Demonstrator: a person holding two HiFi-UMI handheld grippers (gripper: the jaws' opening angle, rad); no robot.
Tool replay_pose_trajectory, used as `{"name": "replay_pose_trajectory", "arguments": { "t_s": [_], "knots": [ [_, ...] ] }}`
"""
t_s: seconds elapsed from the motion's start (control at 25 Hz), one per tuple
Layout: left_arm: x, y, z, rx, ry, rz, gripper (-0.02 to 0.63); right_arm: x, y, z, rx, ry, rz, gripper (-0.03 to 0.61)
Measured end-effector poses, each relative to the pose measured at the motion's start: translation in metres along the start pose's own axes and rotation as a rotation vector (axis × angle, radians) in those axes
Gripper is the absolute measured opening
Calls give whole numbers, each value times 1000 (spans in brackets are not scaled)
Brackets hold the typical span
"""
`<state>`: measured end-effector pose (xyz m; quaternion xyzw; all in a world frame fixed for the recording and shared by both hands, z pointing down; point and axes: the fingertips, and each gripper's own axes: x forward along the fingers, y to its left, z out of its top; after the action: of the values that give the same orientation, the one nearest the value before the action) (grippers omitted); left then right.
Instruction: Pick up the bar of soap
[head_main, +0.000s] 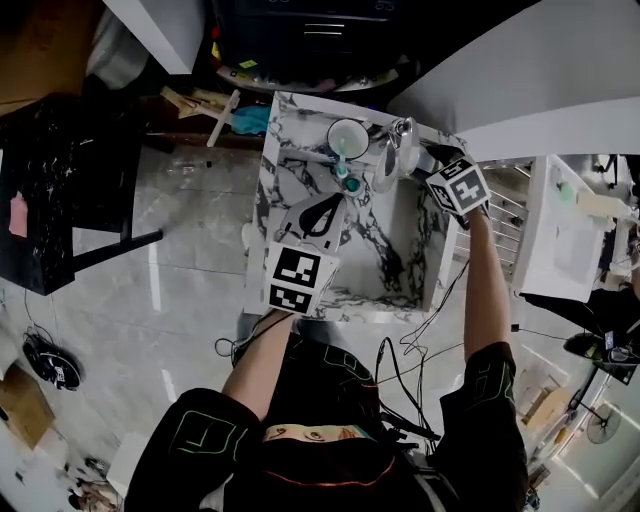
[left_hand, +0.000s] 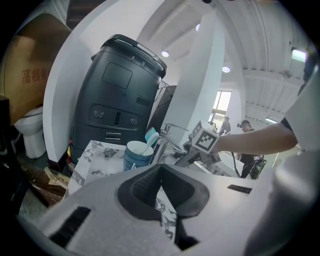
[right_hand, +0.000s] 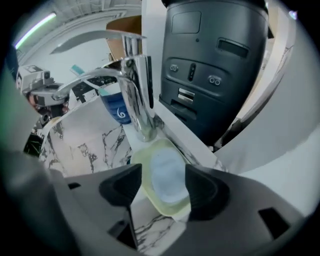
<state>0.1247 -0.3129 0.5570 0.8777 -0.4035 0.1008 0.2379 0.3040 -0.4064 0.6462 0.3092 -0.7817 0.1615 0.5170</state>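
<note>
Soap (right_hand: 167, 182): pale bar lying flat in a yellow-green dish (right_hand: 170, 209) on the marble ledge at the back right of the sink.

Right gripper (right_hand: 163, 172): jaws spread wide, one pad on each side of the dish. The bar lies between them. No pad is seen pressing on the bar.

Just past the dish stands the base of the chrome tap (right_hand: 136, 100), nearly touching the dish's far rim. The blue cup (right_hand: 116, 109) is behind the tap. Beyond the ledge edge a dark grey machine (right_hand: 215, 65) rises close, so there is little room behind or to the right of the dish.

Only the right gripper view shows the soap. In the head view that gripper and the forearm cover the spot, and in the left gripper view the tap and the right gripper's marker cube (left_hand: 205, 136) block it.

Left gripper (left_hand: 160, 167): pads pressed together at the tips, nothing between them. Its own view adds a toothbrush (left_hand: 151, 136) standing in the cup.

Head view: the left gripper hangs over the front left of the sink (head_main: 262, 205). The middle of the basin lies open between the two grippers. Grey floor (head_main: 180, 260) lies left of the sink and a white rack (head_main: 508, 215) is close on its right.
</note>
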Motion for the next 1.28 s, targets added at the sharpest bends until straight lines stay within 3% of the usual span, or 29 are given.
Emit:
{"name": "replay_pose_trajectory", "arguments": {
  "t_s": [0.24, 0.4, 0.68, 0.88, 1.12, 1.28],
  "knots": [
    [3, 3, -9, -17, 10, 1, 6, 16, -5, -4, 3, 96, 33, 307],
    [4, 5, -12, -26, 13, 7, 6, 25, -1, -11, -16, 169, 73, 296],
    [6, 6, -16, -40, 19, 10, 8, 28, 1, -8, 6, 134, 121, 293],
    [2, 6, -14, -32, 19, 12, 6, 27, -4, -6, 40, 122, 62, 284],
    [-6, 7, -3, -13, 6, 19, 6, 18, -8, -6, -25, 142, -57, 272],
    [-11, 3, 0, 3, 3, 17, 6, 5, -7, 0, 14, 67, -70, 270]
  ]
}}
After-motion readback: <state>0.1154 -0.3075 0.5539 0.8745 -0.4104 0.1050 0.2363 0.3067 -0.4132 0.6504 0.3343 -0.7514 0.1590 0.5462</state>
